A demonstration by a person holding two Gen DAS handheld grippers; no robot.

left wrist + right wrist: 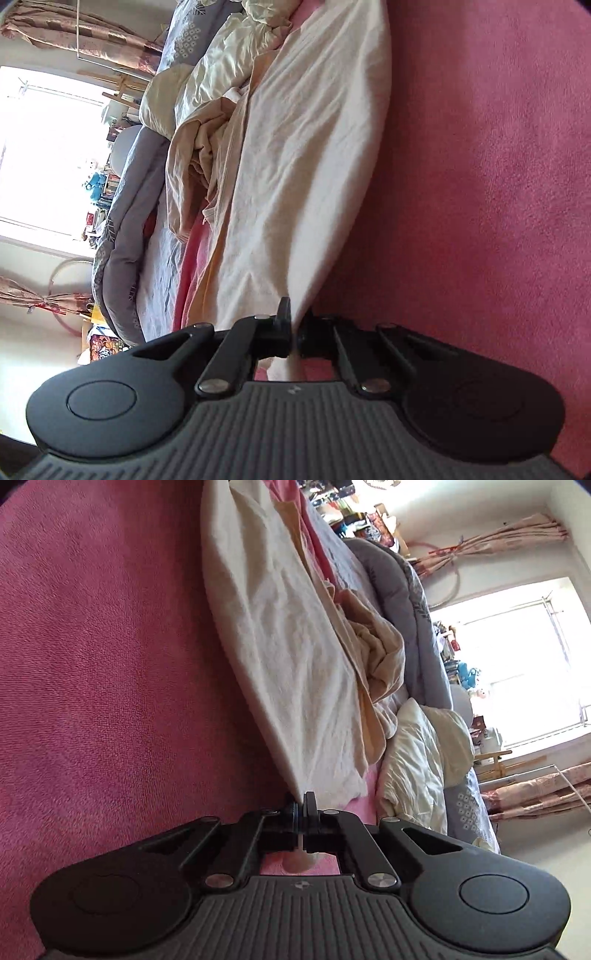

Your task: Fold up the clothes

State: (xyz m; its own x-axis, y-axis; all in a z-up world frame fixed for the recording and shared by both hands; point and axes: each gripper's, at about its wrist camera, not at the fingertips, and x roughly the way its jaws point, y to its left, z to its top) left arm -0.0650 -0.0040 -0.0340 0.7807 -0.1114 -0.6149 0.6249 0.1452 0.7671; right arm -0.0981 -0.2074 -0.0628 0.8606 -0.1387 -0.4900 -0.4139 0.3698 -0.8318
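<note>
On pink terry blanket (480, 184), nap coarse and matte. Left gripper (293, 325), black, jaws pinched tight on a corner of the cream cloth (303, 147). Cloth thin, creased, stretched long and flat over the blanket, its near edge a clean straight line, wide bare pink beside it. Beyond: crumpled beige garment (192, 166), ivory satin-like duvet (207, 74), puffy grey quilt (125, 192), bright window (44, 147). Right gripper (301, 805), likewise clamped narrow on the cloth's (295, 646) other near corner, a sliver of fabric showing between the pads. Same beige heap (376, 657) and quilt (406, 602) past the far edge.
</note>
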